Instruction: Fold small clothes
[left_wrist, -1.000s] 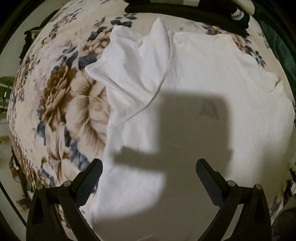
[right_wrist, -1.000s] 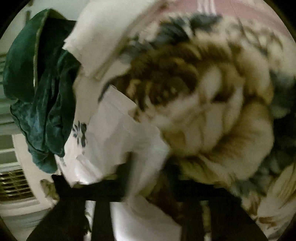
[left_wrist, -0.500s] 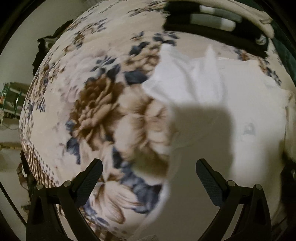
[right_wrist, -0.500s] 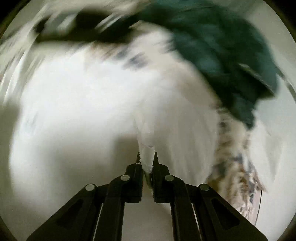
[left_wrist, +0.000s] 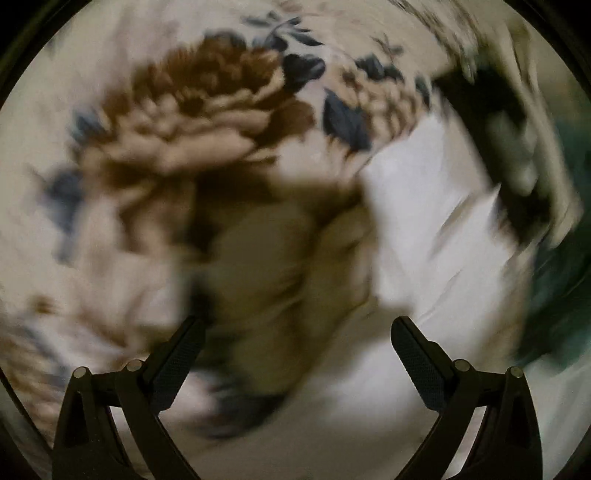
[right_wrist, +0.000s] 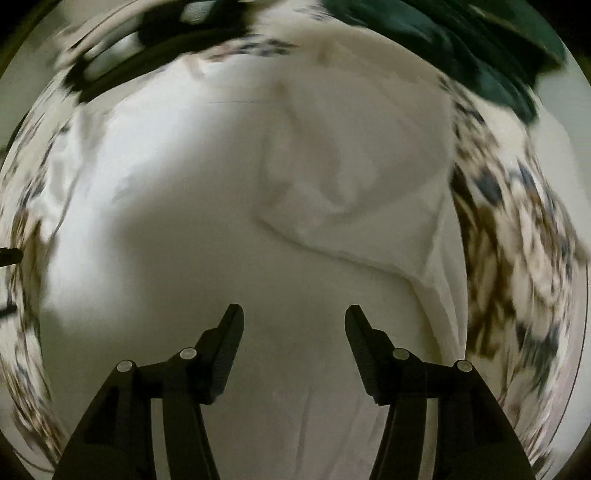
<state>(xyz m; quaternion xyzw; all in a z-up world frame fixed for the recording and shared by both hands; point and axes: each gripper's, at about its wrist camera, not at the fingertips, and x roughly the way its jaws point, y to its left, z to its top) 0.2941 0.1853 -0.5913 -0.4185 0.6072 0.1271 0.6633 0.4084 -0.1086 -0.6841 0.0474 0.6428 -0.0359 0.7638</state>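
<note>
The left gripper (left_wrist: 295, 350), jaws wide and empty, faces the floral blanket (left_wrist: 207, 122), with the white shirt (left_wrist: 443, 236) off to its right. The right gripper (right_wrist: 294, 332), jaws also apart and empty, hangs directly over the shirt, nearer its folded-in sleeve (right_wrist: 354, 206).

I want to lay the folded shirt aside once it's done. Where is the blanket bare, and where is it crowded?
Bare floral blanket lies left of the white shirt, under the open left tongs. Crowded at the far edge, with the dark striped clothes, and to the shirt's right, with the green garment.
</note>
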